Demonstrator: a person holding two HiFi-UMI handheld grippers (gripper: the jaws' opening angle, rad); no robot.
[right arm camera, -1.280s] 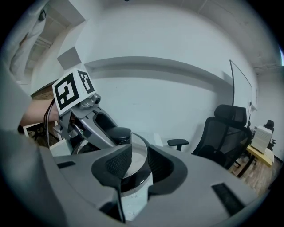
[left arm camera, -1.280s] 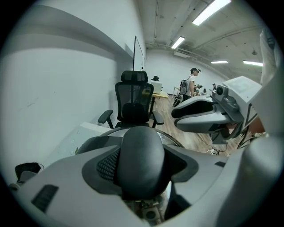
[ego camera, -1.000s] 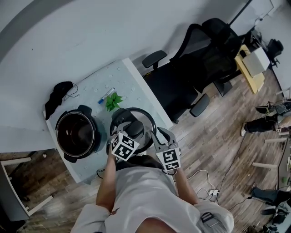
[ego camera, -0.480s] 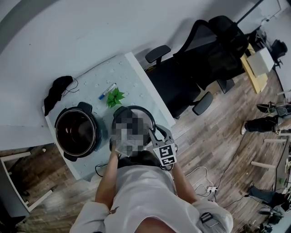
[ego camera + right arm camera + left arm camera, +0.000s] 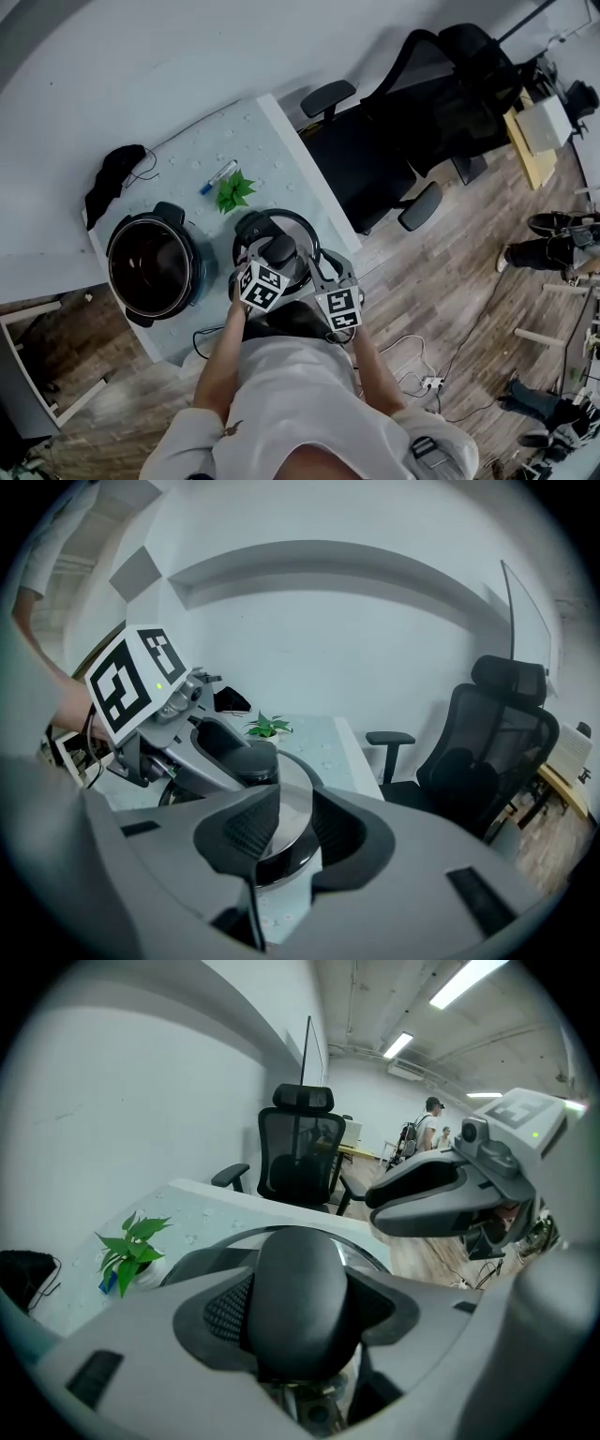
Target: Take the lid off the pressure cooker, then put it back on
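Note:
The open pressure cooker pot (image 5: 153, 266) stands on the left of the white table (image 5: 187, 150), its dark inside showing. The round lid (image 5: 298, 231) hangs low over the table to the pot's right. My left gripper (image 5: 275, 255) is shut on the lid's black knob (image 5: 298, 1290), with a pad on either side of it. My right gripper (image 5: 314, 272) is at the lid's near right rim, and its jaws close round that shiny rim (image 5: 281, 829). Whether the lid touches the table I cannot tell.
A small green plant (image 5: 233, 192) and a blue pen (image 5: 217, 175) lie behind the lid. A black cloth (image 5: 111, 183) sits at the table's far left corner. Black office chairs (image 5: 375, 159) stand past the table's right edge, and a cable (image 5: 202, 339) hangs at the front.
Both grippers have come down together with the lid, closer to the table top. The pot has stayed where it was.

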